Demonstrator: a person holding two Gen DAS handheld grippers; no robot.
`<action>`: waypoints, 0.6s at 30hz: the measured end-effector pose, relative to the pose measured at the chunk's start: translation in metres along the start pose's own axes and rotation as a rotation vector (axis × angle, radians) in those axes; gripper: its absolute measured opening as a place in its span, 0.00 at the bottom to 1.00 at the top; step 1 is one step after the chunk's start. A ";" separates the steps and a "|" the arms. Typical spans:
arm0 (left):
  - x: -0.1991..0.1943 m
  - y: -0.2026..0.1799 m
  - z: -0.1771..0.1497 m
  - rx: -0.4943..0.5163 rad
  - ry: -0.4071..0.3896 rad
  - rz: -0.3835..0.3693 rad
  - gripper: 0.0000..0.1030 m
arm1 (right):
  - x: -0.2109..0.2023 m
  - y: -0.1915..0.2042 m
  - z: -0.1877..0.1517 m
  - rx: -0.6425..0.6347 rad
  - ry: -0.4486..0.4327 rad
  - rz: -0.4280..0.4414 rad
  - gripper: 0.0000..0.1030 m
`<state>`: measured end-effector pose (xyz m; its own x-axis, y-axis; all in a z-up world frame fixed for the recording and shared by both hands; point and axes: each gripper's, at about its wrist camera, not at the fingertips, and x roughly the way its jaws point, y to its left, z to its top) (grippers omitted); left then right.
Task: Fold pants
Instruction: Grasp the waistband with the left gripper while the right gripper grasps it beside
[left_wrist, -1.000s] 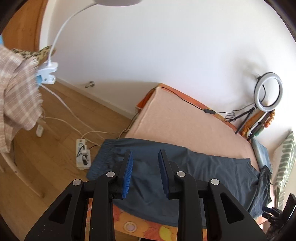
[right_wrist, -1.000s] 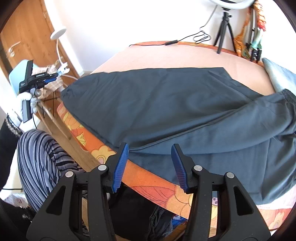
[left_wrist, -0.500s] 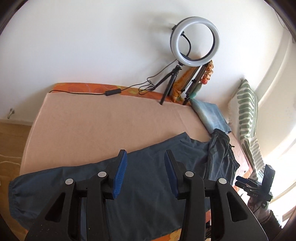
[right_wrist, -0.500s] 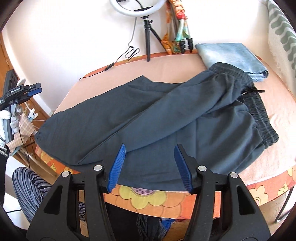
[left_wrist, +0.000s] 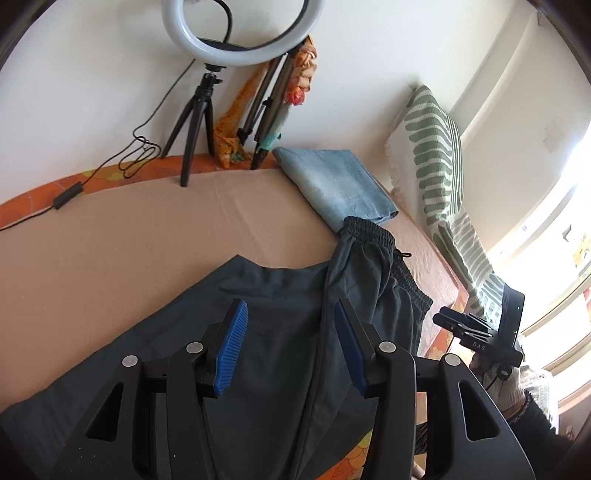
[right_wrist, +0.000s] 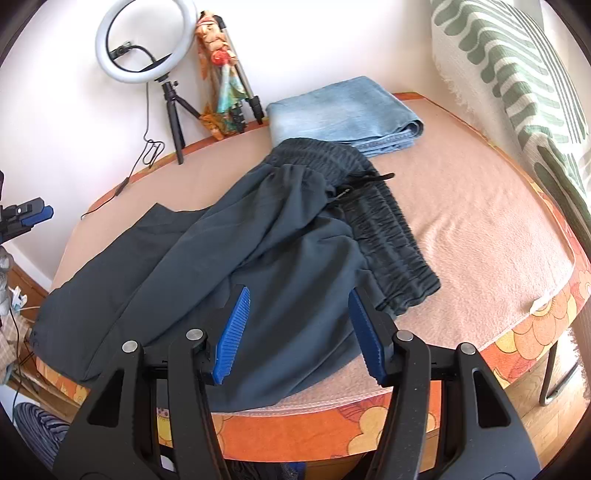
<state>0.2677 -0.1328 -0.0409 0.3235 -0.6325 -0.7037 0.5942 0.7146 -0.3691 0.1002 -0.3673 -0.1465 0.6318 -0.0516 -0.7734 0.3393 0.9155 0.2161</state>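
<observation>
Dark grey pants (left_wrist: 258, 280) lie on the bed's peach sheet (left_wrist: 110, 240), one leg folded over the other and the legs running off to the left. The elastic waistband (right_wrist: 388, 229) is bunched at the right end, its drawstring loose on top. My left gripper (left_wrist: 290, 310) hovers over the upper part of the pants; its jaws are opening and nothing is between them. My right gripper (right_wrist: 300, 295) stands open above the pants (right_wrist: 258, 229) near the bed's front edge, with nothing in it. In the left wrist view the right gripper's body (left_wrist: 480, 332) shows at the right, held by a gloved hand.
Folded light-blue jeans (right_wrist: 340, 114) lie just behind the waistband. A ring light on a tripod (right_wrist: 144, 44) and folded stands lean at the back wall, with a cable along the bed's edge. A green-striped pillow (right_wrist: 517, 74) stands at the right. The mattress side is orange-flowered.
Both grippers have swung from the leg end of the pants towards the waistband end. The left jaws have spread wider. The pants lie as before.
</observation>
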 end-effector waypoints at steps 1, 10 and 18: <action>0.011 -0.006 0.001 0.007 0.012 -0.014 0.48 | 0.002 -0.007 0.000 0.013 0.004 -0.012 0.57; 0.115 -0.037 0.020 -0.012 0.105 -0.135 0.51 | 0.010 -0.049 0.003 0.101 0.019 -0.062 0.57; 0.193 -0.041 0.042 -0.070 0.166 -0.158 0.51 | 0.010 -0.070 0.002 0.154 0.029 -0.035 0.57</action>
<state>0.3368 -0.2967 -0.1357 0.1018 -0.6846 -0.7218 0.5731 0.6334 -0.5199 0.0839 -0.4322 -0.1679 0.5980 -0.0681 -0.7986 0.4650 0.8411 0.2764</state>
